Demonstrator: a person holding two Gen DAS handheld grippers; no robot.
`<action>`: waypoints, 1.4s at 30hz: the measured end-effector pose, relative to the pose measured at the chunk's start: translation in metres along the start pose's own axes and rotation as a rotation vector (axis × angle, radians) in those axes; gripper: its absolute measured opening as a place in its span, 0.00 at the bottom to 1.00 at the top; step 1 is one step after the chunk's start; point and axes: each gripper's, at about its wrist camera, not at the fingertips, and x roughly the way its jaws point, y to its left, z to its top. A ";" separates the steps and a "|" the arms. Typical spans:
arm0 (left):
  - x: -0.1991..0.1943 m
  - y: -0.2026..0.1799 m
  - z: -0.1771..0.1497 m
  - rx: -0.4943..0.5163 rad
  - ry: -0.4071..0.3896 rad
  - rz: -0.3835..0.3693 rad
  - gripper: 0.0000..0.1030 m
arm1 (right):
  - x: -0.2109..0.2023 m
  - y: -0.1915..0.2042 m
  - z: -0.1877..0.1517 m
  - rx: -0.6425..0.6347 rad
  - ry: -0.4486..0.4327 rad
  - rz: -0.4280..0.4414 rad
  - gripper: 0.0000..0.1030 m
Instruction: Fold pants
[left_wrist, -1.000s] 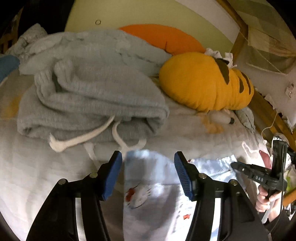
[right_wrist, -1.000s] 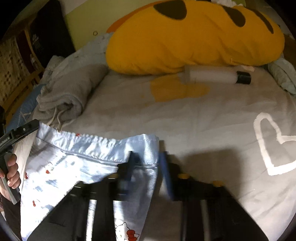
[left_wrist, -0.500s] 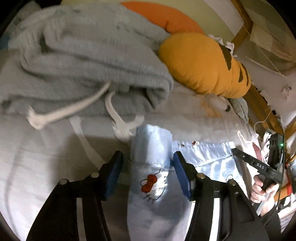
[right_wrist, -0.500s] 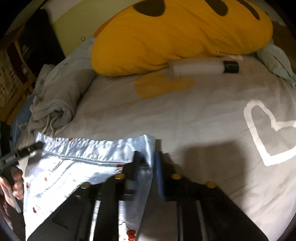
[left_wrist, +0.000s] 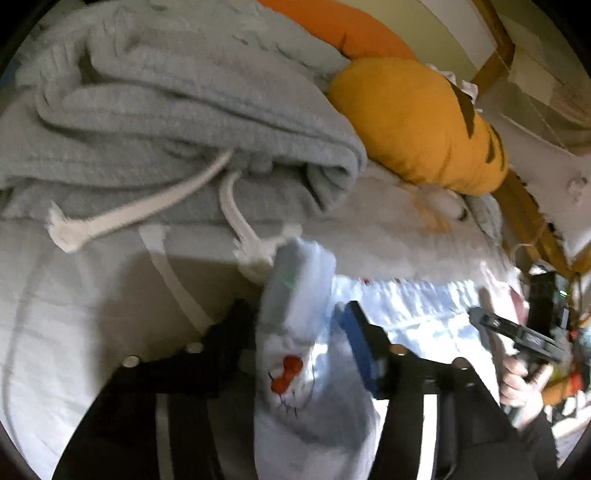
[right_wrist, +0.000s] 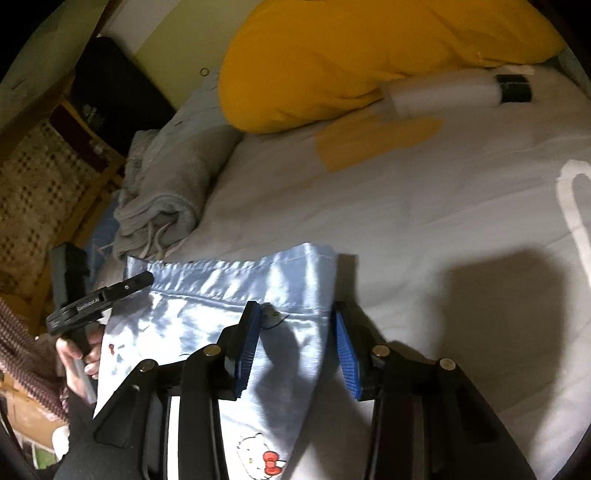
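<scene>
Light blue pants (right_wrist: 236, 291) with a cat-and-red-bow print lie on the white bed, waistband towards the pillows. In the left wrist view the left corner of the pants (left_wrist: 295, 295) stands bunched between the fingers of my left gripper (left_wrist: 295, 325), which is open around it. My right gripper (right_wrist: 295, 339) is open, its blue pads (right_wrist: 347, 358) astride the right waistband corner. Each gripper shows in the other's view: the right one at the far right (left_wrist: 517, 332), the left one at the left edge (right_wrist: 99, 299).
Folded grey sweatpants (left_wrist: 166, 122) with white drawstrings lie just beyond the left corner. A big yellow plush pillow (right_wrist: 369, 55) and a white tube (right_wrist: 454, 92) lie at the bed's head. The white sheet (right_wrist: 424, 206) stretches right. A wooden bed rail (left_wrist: 517, 206) runs along the side.
My left gripper has moved forward and tilted, its fingers closer on the bunched corner. My right gripper, nearly shut on the waistband corner before, has opened and let it go.
</scene>
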 end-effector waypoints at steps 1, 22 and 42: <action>-0.002 0.001 -0.001 -0.002 0.009 -0.023 0.60 | 0.002 -0.002 0.001 0.014 0.003 0.025 0.40; 0.000 0.011 0.006 -0.059 -0.056 -0.153 0.06 | 0.009 0.015 0.008 0.004 -0.040 0.013 0.03; -0.147 -0.065 -0.035 0.133 -0.067 -0.139 0.05 | -0.143 0.125 -0.068 -0.141 -0.200 0.005 0.03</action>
